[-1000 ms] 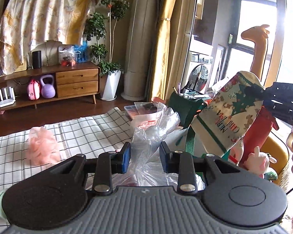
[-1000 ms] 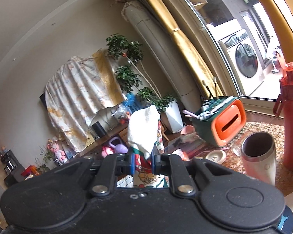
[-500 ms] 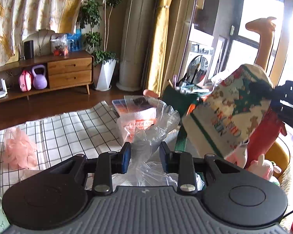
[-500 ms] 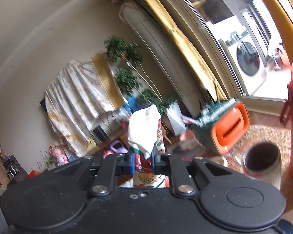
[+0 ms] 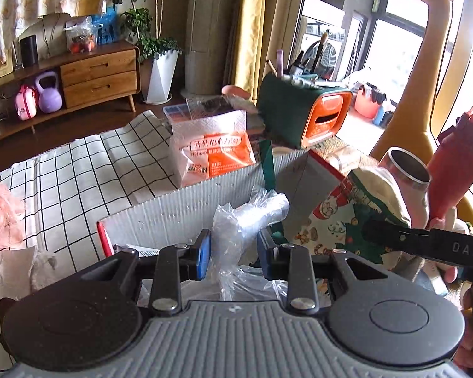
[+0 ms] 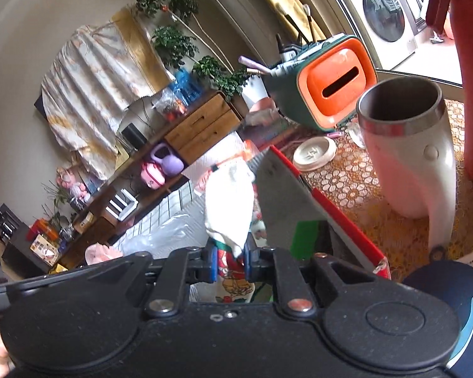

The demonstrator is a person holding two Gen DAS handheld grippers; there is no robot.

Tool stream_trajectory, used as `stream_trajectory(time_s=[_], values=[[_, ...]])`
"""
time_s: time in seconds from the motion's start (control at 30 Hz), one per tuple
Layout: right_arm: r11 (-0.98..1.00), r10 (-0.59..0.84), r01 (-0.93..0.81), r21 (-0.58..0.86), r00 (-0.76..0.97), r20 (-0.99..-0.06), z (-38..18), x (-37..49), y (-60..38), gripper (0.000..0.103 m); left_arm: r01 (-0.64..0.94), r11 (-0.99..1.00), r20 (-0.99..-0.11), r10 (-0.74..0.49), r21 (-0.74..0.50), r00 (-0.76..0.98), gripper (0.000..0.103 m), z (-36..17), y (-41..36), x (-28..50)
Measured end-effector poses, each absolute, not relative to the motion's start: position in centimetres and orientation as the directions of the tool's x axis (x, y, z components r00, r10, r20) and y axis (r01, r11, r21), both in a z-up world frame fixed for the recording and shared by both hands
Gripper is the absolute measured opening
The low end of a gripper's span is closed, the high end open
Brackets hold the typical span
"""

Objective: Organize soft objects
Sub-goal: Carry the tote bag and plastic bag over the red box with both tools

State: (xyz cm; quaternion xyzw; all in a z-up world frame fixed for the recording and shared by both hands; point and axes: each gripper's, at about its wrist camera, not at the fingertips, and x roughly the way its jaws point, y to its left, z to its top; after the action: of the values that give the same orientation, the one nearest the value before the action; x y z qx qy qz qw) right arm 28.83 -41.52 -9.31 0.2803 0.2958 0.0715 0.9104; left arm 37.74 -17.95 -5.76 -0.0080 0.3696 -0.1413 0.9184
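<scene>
Sock (image 6: 228, 208) pinched in right claw (image 6: 230, 264)

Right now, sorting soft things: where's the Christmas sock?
Right wrist view, centre: the sock is clamped in the right gripper, left of the box wall.

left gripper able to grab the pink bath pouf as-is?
Probably not. The left gripper is already shut on the clear plastic bag, while the pink bath pouf lies apart, far left on the checked cloth.

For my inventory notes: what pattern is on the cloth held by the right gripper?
A Christmas print, with green trees and red figures on cream, on the cloth; clearest in the left wrist view.
</scene>
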Motion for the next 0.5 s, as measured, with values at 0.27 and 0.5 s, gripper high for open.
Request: stream_trajectory(time_s=[0.27, 0.5], values=[[0.852, 0.237, 0.085, 0.516, 0.816, -0.527, -8.8, 28.6, -42.3, 0.020, 0.291, 0.952, -0.733, -0.266, -0.097, 0.626, 0.031, -9.1, -19.6, 38.8], [0.843, 0.196, 0.160, 0.513, 0.797, -0.571, -9.6, 27.9, -43.4, 0.030, 0.295, 0.954, -0.794, -0.216, -0.049, 0.568, 0.031, -11.2, -20.1, 39.5]])
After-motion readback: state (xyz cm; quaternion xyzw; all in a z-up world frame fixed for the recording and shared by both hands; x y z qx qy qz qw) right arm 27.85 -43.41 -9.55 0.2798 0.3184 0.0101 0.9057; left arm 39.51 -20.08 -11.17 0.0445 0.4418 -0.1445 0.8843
